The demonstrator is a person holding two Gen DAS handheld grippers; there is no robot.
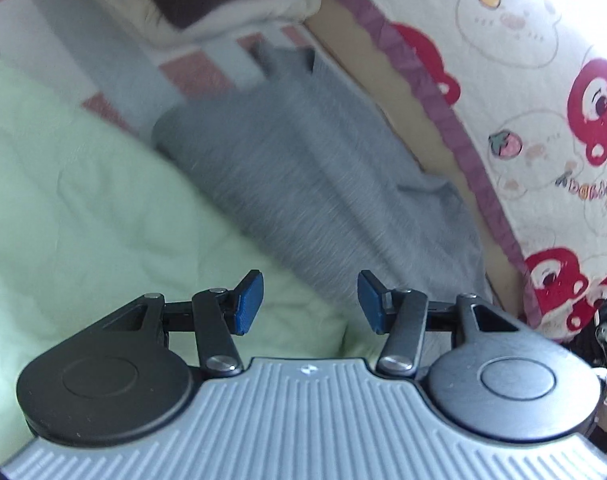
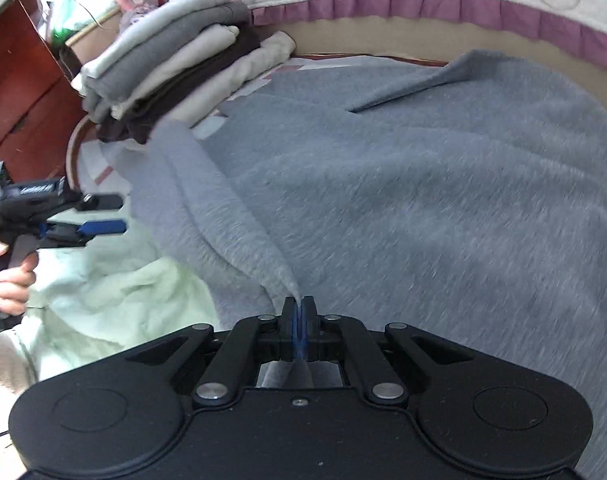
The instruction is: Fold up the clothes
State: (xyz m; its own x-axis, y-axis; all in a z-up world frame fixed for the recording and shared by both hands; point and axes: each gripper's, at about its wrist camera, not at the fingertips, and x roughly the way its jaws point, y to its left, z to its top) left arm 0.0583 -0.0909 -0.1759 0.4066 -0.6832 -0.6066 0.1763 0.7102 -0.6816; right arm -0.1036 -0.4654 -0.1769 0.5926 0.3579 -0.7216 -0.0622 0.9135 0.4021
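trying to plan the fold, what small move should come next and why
Probably bring the open left gripper onto the grey garment's near edge and close: the right gripper already pinches a fold of it, while the left hovers over the pale green blanket holding nothing.

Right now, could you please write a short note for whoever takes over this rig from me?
Right claw: shut on a pinched fold of the grey fleece garment.
Left claw: open, holding nothing, over the pale green quilt beside the garment.
Done: a stack of folded clothes sits at the far end of the bed.
Left: the grey garment still lies spread out and unfolded.
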